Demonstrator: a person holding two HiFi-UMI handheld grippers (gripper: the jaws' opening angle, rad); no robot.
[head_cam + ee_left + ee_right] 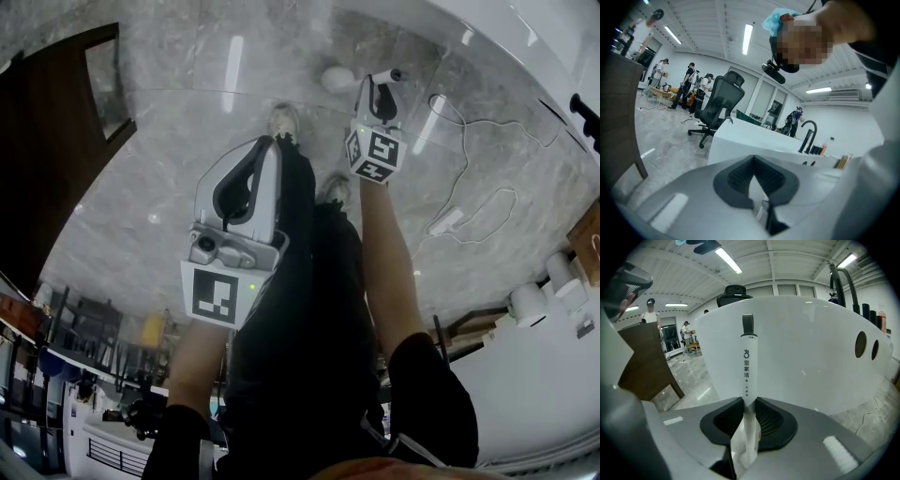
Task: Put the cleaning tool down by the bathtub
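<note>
We are looking down on a grey marble floor (pixel 159 159), which is filling most of the head view. The white bathtub (pixel 548 23) is curving across that view at 1 o'clock. In the right gripper view the bathtub wall (pixel 806 362) is standing close ahead, spanning 10 to 3 o'clock, and a black faucet (pixel 841 282) is rising over its rim at 1 o'clock.

The person's dark-trousered legs (pixel 309 281) are running from 6 o'clock toward the centre of the head view. The left tongs (pixel 265 150) are hanging at 9 o'clock of the legs. In the left gripper view the left tongs (pixel 754 161) are meeting at the tips and gripping nothing.

The right tongs (pixel 377 86) are pointing toward 12 o'clock, near the bathtub, and are clamping the cleaning tool (pixel 749 362). Both pads are pressing on its white handle, which is sticking out toward 12 o'clock in front of the bathtub wall and ending in a dark loop. We cannot tell whether the tool is touching the bathtub.

A white cable (pixel 465 155) and a power strip (pixel 446 222) are lying on the floor at 4 o'clock of the right tongs.
</note>
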